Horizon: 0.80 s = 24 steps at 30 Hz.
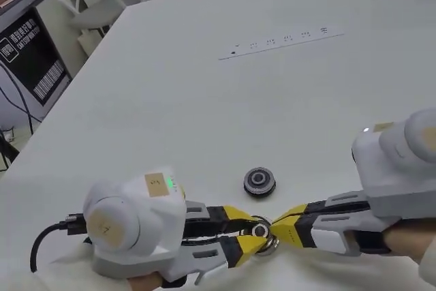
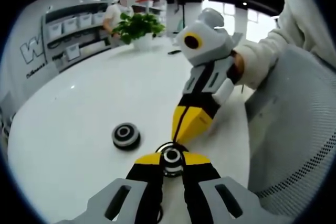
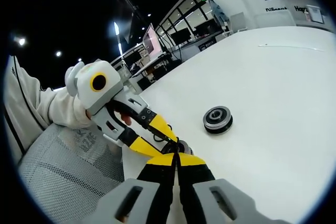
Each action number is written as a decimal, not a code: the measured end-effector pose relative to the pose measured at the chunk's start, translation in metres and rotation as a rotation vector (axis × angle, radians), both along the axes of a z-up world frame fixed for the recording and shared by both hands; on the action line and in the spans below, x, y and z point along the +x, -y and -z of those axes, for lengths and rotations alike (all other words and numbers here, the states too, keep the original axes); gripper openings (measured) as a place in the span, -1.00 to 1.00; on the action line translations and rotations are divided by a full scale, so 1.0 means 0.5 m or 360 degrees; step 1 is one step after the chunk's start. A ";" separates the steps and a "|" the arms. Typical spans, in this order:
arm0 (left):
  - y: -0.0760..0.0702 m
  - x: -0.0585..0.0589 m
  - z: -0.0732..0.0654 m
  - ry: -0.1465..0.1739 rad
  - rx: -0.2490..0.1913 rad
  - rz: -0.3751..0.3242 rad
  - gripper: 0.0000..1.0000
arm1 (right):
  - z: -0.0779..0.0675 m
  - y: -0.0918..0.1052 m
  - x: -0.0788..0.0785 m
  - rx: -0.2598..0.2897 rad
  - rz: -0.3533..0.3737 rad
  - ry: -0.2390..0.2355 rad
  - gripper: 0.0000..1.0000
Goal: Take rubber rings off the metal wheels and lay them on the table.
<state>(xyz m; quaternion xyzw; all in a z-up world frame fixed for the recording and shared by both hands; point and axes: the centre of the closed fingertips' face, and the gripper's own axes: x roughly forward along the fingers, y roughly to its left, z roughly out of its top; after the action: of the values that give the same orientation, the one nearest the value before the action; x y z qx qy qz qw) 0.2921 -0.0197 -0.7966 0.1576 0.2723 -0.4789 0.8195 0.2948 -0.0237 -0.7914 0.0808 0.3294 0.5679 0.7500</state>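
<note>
A small metal wheel (image 1: 263, 234) is held just above the white table (image 1: 204, 100) near its front edge, and my left gripper (image 1: 255, 231) is shut on it. In the left gripper view the wheel (image 2: 172, 157) sits between the yellow jaw tips. My right gripper (image 1: 274, 225) comes in from the right, its jaws shut on the thin black rubber ring (image 2: 167, 146) at the wheel's rim. A second wheel (image 1: 259, 180) with its black ring on lies flat on the table just beyond, also seen in the gripper views (image 2: 126, 135) (image 3: 217, 118).
A white power strip (image 1: 279, 42) lies far back on the table. The table's left edge (image 1: 61, 107) runs diagonally, with a chair (image 1: 95, 1) beyond it. A potted plant (image 2: 137, 27) stands at the far end.
</note>
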 end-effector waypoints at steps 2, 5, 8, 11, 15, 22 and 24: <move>0.001 -0.001 0.000 -0.0008 0.0007 0.0000 -0.72 | -0.001 0.000 -0.002 -0.0007 -0.0004 -0.0001 -1.00; 0.002 -0.008 0.000 -0.0029 0.0016 0.0029 -0.63 | -0.004 0.001 -0.004 -0.0015 -0.0009 0.0004 -1.00; 0.007 -0.014 -0.003 -0.0027 0.0041 0.0055 -0.56 | -0.011 0.001 -0.005 -0.0008 -0.0007 -0.0014 -1.00; 0.010 -0.016 -0.008 -0.0016 0.0059 0.0068 -0.52 | -0.017 0.003 -0.007 -0.0016 -0.0006 -0.0005 -1.00; 0.016 -0.019 -0.034 0.0002 0.0025 0.0079 -0.52 | -0.026 0.007 -0.007 -0.0020 0.0005 0.0007 -1.00; 0.023 -0.013 -0.083 0.0090 -0.0047 0.0069 -0.41 | -0.043 0.024 -0.005 -0.0026 0.0048 0.0030 -1.00; 0.027 -0.017 -0.089 0.0083 -0.0077 0.0080 -0.35 | -0.051 0.032 -0.005 -0.0026 0.0067 0.0017 -1.00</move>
<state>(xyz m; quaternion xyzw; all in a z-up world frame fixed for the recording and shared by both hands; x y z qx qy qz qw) 0.2835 -0.0333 -0.7520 0.1571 0.2352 -0.5015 0.8176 0.2924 -0.0400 -0.7661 0.0787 0.3283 0.5497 0.7641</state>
